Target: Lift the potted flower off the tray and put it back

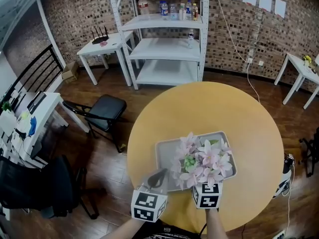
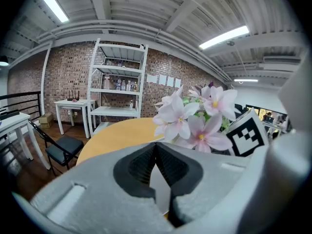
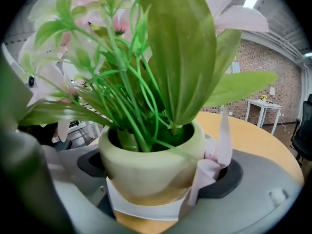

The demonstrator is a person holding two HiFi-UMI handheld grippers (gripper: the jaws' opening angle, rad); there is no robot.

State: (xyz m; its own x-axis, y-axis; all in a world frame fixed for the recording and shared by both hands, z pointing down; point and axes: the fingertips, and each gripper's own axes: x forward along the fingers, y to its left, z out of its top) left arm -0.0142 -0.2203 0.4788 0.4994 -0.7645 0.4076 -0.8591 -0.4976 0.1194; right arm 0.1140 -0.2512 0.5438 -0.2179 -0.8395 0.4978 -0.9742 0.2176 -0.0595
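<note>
My right tool (image 3: pixel 161 199) grips one pale-green pot of pink flowers (image 3: pixel 151 165).
My left tool (image 2: pixel 156 152) points level alongside, closed and empty, over one grey rectangular tray (image 1: pixel 164 153).

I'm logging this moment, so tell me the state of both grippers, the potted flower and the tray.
left gripper: shut, empty.
right gripper: shut on the potted flower's pot.
potted flower: upright, over the tray; lifted or resting cannot be told.
tray: flat on the table.

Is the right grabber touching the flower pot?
Touching. The right gripper view shows the right gripper hugging the flower pot, pads against both sides.
</note>
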